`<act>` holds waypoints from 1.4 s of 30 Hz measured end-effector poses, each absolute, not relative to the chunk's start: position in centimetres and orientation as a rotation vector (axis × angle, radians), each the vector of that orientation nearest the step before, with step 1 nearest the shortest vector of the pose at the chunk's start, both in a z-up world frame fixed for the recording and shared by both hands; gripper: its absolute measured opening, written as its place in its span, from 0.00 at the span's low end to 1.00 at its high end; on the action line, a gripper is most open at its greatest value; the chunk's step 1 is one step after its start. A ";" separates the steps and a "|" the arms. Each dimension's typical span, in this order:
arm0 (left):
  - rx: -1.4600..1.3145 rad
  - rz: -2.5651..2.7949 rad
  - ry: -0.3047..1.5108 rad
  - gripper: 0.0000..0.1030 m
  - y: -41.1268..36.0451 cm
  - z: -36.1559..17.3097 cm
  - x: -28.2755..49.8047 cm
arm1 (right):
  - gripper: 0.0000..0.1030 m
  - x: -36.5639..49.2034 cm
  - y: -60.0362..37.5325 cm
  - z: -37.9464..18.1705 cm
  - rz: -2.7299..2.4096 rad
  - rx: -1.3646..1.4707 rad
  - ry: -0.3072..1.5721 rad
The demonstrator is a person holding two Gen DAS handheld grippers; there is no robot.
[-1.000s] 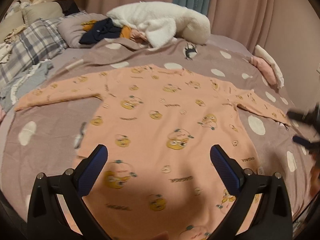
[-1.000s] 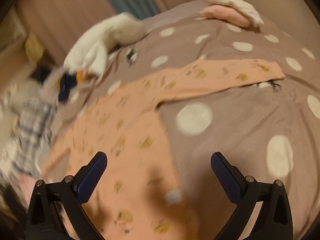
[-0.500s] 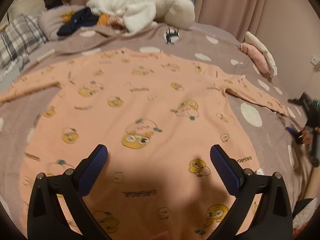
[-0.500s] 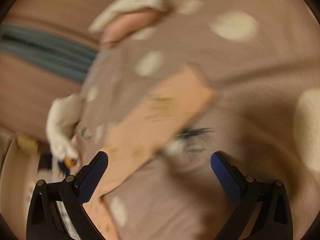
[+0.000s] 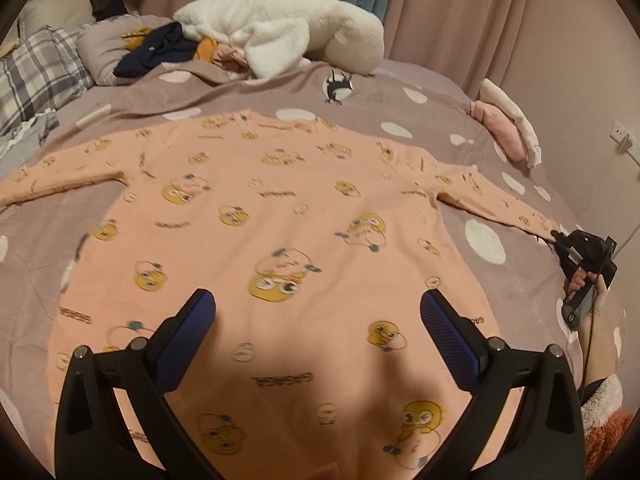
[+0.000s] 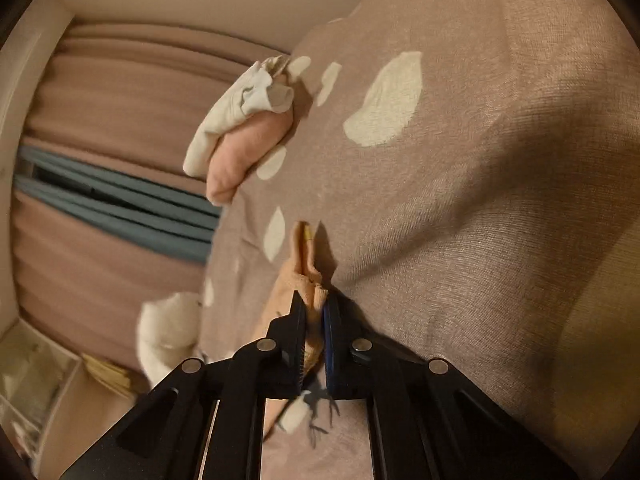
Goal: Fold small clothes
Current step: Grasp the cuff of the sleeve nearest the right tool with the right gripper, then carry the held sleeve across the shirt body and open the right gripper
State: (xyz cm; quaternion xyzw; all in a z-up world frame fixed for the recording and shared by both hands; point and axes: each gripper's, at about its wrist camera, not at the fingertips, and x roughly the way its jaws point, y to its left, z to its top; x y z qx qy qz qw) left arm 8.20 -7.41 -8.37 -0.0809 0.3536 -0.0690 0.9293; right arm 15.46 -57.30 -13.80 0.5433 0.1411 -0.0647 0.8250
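- One peach top lies flat, front up, on the bedspread, body smooth and both sleeves stretched out to the sides.
- Fabric looks thin, soft and light; judged to drape and crease easily, no stiffness, likely to slide a little on the bedspread when pulled.
- Cuff of one sleeve is the current hold: the right gripper has its jaws pressed together on it, a fold of peach cloth standing up between the pads. In the left wrist view the same gripper sits at the sleeve's far end, at the frame's right edge.
- Judged a sound hold for folding the sleeve across the body; a pinch this close to the edge may slip if the pull is sharp.
- Left gripper hovers over the lower body of the top, jaws spread wide, nothing between them. Whether the pads touch the cloth cannot be told.
- Other likely holds: the hem corner near the left gripper, the shoulder seam, the opposite cuff at the frame's left edge.
- Further out: a white fleece and dark clothes heaped at the head of the bed, a plaid pillow, a pink and white folded stack near the bed's edge, curtains behind.
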 end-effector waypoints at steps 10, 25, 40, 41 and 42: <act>-0.144 -0.012 0.627 0.99 -2.8 -7.5 8.7 | 0.08 16.6 -55.9 -10.7 -0.271 1.040 0.439; -0.300 -0.096 0.593 0.99 1.5 -9.0 8.2 | 0.08 21.8 -40.0 0.0 0.000 0.823 0.459; -0.346 0.128 0.545 0.99 9.7 -8.3 7.8 | 0.08 29.9 -17.8 -0.9 0.223 0.676 0.664; -0.347 0.146 0.550 0.99 10.3 -8.3 7.9 | 0.08 30.3 -15.7 -1.2 0.248 0.651 0.680; -0.342 0.176 0.568 0.99 11.1 -8.4 8.0 | 0.08 30.9 -13.7 -1.8 0.270 0.629 0.702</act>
